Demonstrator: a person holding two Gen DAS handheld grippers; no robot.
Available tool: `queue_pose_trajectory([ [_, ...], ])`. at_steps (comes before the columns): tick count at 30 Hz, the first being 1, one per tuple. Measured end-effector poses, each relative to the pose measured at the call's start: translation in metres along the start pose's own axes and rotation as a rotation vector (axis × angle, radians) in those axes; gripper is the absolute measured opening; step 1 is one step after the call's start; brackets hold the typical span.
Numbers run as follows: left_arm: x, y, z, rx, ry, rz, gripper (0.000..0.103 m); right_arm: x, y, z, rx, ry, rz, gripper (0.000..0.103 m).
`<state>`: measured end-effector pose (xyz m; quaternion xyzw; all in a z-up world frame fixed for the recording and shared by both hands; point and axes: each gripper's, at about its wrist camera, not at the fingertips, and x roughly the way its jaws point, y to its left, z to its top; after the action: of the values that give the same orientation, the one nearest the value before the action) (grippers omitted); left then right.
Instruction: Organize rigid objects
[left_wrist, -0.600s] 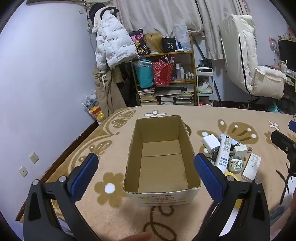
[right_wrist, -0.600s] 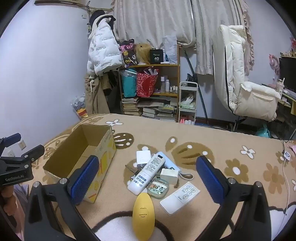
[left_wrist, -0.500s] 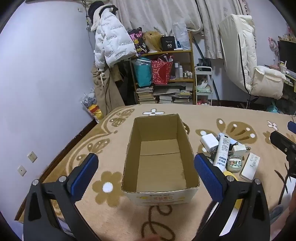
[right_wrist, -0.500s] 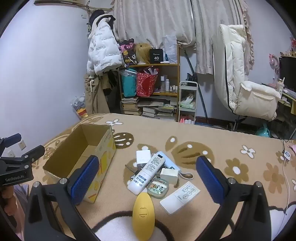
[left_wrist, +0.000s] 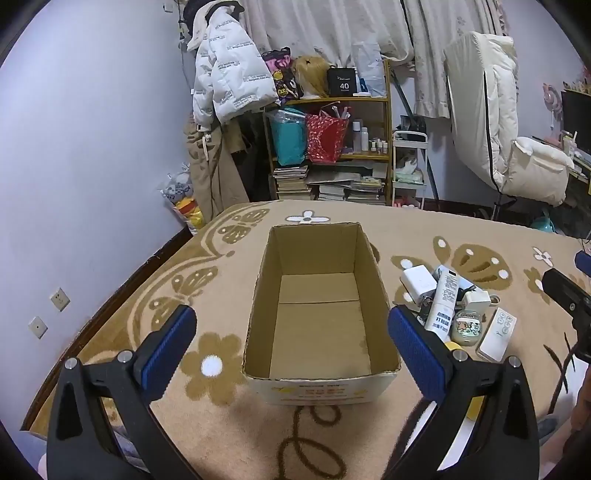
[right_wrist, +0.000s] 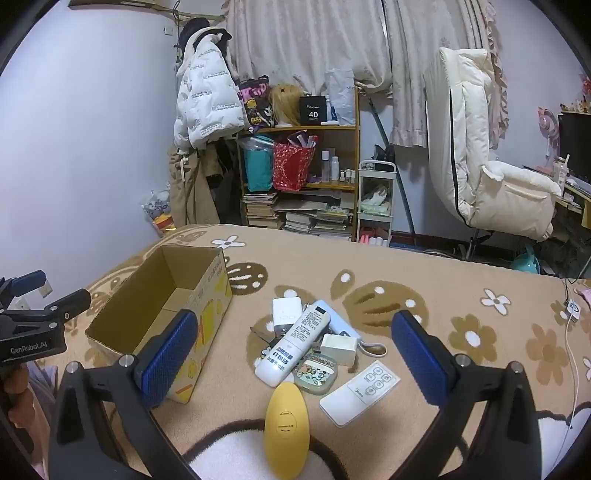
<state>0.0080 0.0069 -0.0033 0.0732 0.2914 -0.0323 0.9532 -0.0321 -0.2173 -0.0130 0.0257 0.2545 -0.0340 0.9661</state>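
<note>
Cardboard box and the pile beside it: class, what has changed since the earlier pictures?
Almost nothing. The left hand-held gripper shifted slightly, open over the empty cardboard box. The right hand-held gripper stayed open above the untouched pile: remote control, yellow oval device.

Black box (right_wrist: 313, 109) on shelf reads "40". Left gripper (right_wrist: 27, 334) body reads "GenRobot.AI". White jacket (right_wrist: 207, 99) has small print, white remote (right_wrist: 293, 341) label too; both unreadable.
</note>
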Motion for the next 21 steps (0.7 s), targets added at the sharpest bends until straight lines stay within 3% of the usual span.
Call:
queue_pose_trajectory([
  [21, -0.0015, -0.0061, -0.0013, 0.043, -0.009, -0.004, 0.102, 0.0017, 0.0011, -0.0009, -0.004, 0.004, 0.0, 0.103],
])
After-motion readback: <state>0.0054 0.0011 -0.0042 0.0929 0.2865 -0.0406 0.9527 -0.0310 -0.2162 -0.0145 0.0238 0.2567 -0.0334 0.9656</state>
